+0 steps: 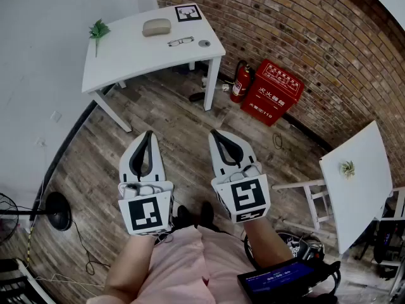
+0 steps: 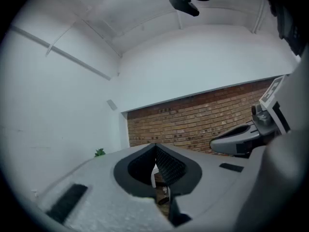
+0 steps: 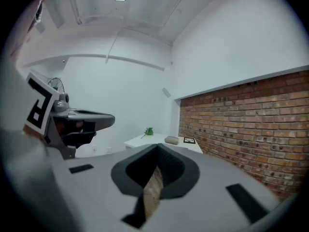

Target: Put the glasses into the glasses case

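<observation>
The glasses case (image 1: 157, 27), a closed beige oval, lies on a white table (image 1: 126, 59) far ahead by the brick wall. The glasses (image 1: 181, 41) lie just in front of it, apart from it. In the right gripper view the case (image 3: 171, 139) shows small on the distant table (image 3: 145, 141). My left gripper (image 1: 149, 133) and right gripper (image 1: 215, 133) hover side by side over the wooden floor, well short of the table. Both are shut with nothing between the jaws. The jaw tips of the left gripper (image 2: 155, 146) and of the right gripper (image 3: 157, 146) meet.
A square marker card (image 1: 188, 12), a small round object (image 1: 204, 43) and a green plant (image 1: 99, 29) share the table. A fire extinguisher (image 1: 238, 81) and a red box (image 1: 272, 92) stand by the wall. A second white table (image 1: 354, 182) is at the right, a black stand base (image 1: 57, 211) at the left.
</observation>
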Motion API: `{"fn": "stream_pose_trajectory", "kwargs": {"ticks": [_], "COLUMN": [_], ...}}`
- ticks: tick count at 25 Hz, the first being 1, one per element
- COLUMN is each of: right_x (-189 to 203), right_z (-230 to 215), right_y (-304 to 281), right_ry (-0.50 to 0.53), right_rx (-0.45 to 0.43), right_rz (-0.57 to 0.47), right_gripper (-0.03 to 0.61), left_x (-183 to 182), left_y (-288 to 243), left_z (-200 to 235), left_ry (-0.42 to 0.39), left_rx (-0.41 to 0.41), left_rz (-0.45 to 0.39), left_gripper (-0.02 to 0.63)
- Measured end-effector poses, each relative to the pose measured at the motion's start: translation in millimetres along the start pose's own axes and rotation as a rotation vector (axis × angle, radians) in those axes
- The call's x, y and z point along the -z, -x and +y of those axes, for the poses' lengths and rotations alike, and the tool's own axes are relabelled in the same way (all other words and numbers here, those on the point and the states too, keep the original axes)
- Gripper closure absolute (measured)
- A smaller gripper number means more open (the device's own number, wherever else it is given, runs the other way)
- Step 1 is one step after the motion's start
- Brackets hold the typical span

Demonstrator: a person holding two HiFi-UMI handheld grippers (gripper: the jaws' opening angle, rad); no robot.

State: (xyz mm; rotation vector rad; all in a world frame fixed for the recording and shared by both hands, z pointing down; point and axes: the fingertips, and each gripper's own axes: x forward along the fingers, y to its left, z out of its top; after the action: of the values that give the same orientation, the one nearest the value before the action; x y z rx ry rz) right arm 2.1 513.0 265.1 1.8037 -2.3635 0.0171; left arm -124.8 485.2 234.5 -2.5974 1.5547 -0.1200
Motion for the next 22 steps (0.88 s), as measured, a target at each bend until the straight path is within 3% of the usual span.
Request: {"fn": "stream_pose_trajectory", "kwargs": {"ticks": [10,13,22], "right_x": [5,4,-2], "right_z": [-22,-35,-61], "right_y": [1,1,-15], "right_ry": [-0.021,-0.037,0.015], "right_rx": [0.011,0.003,-0.023], "right_rz": [-0.027,-0.046,-0.065], "right_gripper": [0.572,0.407,0.411], "left_x": [4,4,3], "left_y": [-9,-13,-36], "left_z": [-17,-23,-29], "left_ry": [-0.013,-0.016,-0.037], "left_rx": [-0.003,-0.018,-0.063], "left_rz": [0.002,0.014,-0.014], "left_gripper": [0.607,0.607,0.607]}}
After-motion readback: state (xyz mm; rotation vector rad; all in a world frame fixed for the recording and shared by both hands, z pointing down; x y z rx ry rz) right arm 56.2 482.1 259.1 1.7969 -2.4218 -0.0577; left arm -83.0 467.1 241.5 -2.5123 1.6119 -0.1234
